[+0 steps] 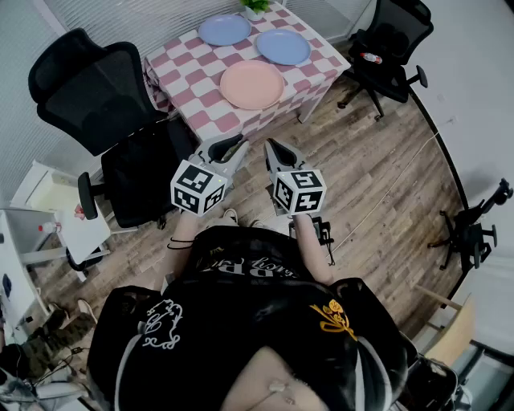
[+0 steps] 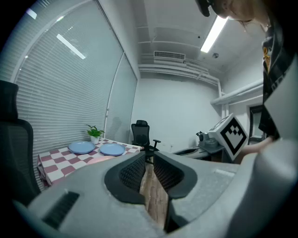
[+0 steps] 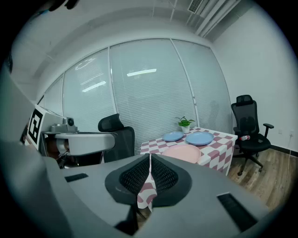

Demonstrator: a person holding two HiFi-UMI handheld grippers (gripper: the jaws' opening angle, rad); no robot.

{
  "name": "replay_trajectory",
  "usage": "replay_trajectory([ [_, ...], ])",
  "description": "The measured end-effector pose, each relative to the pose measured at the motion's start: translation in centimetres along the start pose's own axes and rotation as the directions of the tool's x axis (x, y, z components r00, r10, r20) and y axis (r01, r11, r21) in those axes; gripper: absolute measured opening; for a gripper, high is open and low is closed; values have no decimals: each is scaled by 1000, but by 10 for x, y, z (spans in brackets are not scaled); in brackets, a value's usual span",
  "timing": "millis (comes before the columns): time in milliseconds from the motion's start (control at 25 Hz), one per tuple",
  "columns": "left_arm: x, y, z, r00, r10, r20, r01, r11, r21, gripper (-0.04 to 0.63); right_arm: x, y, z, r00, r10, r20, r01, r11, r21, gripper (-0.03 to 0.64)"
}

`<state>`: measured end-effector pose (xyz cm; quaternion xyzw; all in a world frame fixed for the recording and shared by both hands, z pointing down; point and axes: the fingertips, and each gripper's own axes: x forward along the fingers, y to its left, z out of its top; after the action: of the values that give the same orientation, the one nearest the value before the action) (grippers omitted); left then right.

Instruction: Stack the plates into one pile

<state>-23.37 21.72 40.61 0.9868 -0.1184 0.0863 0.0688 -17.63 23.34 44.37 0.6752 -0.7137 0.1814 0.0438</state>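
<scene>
Three plates lie apart on the pink-and-white checked table (image 1: 210, 82): a pink plate (image 1: 251, 84) nearest me, a blue plate (image 1: 283, 46) behind it to the right, and a second blue plate (image 1: 225, 30) at the back left. My left gripper (image 1: 238, 146) and right gripper (image 1: 271, 148) hang side by side in the air, well short of the table, both shut and empty. In the right gripper view the pink plate (image 3: 182, 152) and both blue plates (image 3: 199, 138) (image 3: 173, 136) lie ahead. In the left gripper view the blue plates (image 2: 112, 149) (image 2: 81, 147) appear far left.
A black office chair (image 1: 120, 120) stands left of the table, close to my left gripper. Another black chair (image 1: 391, 44) with a bottle on its seat stands at the right of the table. A small potted plant (image 1: 255, 6) sits at the table's far edge. Wooden floor lies below.
</scene>
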Motion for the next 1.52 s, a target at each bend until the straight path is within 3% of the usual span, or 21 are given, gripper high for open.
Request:
replay_trajectory([
  [720,-11,35,-29,999,-37,-39,35,998,-43,64,21,10,-25,998,-47,-36,49,997,54,20],
  [1040,3,39,-44,996,-49,-78,43,996,-75,64,21,-9,-34,995,-74,-63,79,993,83,20],
  [1280,29,56,-54,992,5,-127,-16,996,-83,64,43,-35,-35,996,-27,-81,35,995,96,20],
  [1520,78,83,-48,985,95,-145,-109,989,-96,64,71,-91,-9,997,23,-69,-18,997,73,20],
])
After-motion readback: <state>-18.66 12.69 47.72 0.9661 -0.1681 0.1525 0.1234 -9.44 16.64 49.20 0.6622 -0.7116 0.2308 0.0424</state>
